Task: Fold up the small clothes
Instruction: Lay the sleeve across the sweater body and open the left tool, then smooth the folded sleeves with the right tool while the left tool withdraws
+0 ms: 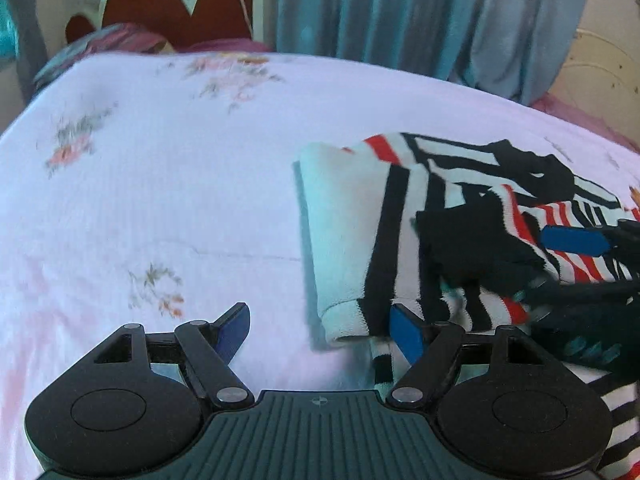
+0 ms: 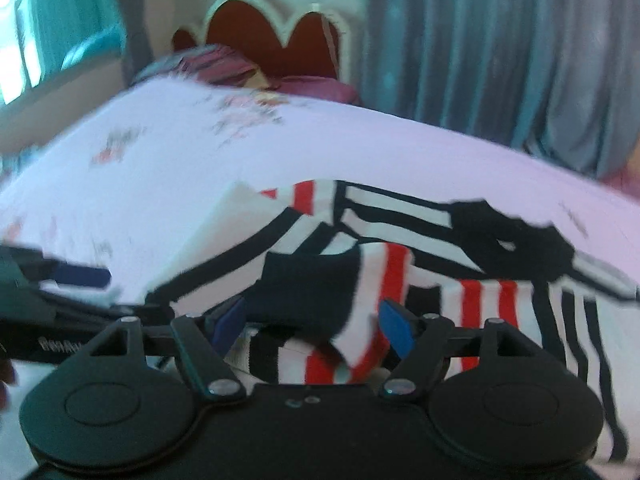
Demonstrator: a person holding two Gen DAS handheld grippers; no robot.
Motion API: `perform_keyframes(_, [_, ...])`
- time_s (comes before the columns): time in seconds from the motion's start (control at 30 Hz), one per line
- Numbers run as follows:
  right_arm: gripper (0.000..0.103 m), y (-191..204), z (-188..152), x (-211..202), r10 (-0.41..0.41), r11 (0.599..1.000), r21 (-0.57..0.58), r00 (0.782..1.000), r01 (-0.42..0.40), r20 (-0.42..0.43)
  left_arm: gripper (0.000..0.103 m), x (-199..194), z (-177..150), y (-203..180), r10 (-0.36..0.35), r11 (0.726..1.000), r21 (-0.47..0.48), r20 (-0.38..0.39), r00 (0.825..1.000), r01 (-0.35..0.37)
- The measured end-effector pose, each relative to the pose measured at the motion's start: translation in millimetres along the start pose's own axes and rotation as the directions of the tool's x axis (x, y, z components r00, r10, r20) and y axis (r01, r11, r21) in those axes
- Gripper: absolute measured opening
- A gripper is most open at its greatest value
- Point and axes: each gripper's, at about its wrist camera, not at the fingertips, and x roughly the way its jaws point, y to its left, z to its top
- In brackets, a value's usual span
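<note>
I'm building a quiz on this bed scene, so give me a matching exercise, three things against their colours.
Things:
1. scalloped wooden headboard
2. long pleated fabric curtain
3. floral cotton bedsheet

Colours:
A. white with faded flowers
B. dark red with a pale rim
C. blue-grey

Pairs: 1-B, 2-C, 3-A
</note>
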Motion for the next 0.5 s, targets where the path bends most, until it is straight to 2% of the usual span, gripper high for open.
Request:
perform_keyframes(0.07, [0.064,10,-3,10,-0.054,0.996,-0.069,0.998,0.052,-0.022,0.075,5,-1,0,-0.004,1.000,-0.010,-0.009,1.000,0.004])
perform_keyframes(0.13, [0.052,8,-7,15,-0.076,0.994,-0.087,0.996,0.072,-0.036,0.075,8,-1,-1,-0.007,1.000,-0.008,-0.007,1.000,0.007])
perform_keyframes(0.2, [0.031,2,-10,17,-0.081,0.994,-0.076,0.996,0.077,-0.048,0.075,8,1,-4,-0.007,1.000,-0.001,-0.003,1.000,0.007])
perform_keyframes(0.23, [0.028,-2,-9,17,-0.074,0.996,-0.056,0.996,0.071,-0.050,0.075,9,1,-5,-0.008,1.000,0.003,-0.001,1.000,0.008])
perform_keyframes(0.3, [0.016,-11,-6,10,-0.049,0.999,0.010,0.998,0.049,-0.024,0.075,8,2,-10,-0.004,1.000,0.010,0.002,1.000,0.004])
perform_keyframes(0.4, [0.015,-39,1,-8,-0.001,0.982,0.190,0.999,-0.005,0.033,0.075,9,4,-17,-0.001,1.000,0.027,0.010,1.000,0.001])
perform_keyframes(0.5, [0.014,-76,-1,-25,0.021,0.929,0.368,0.998,-0.043,0.064,0.075,9,6,-25,-0.001,0.999,0.051,0.017,1.000,0.000])
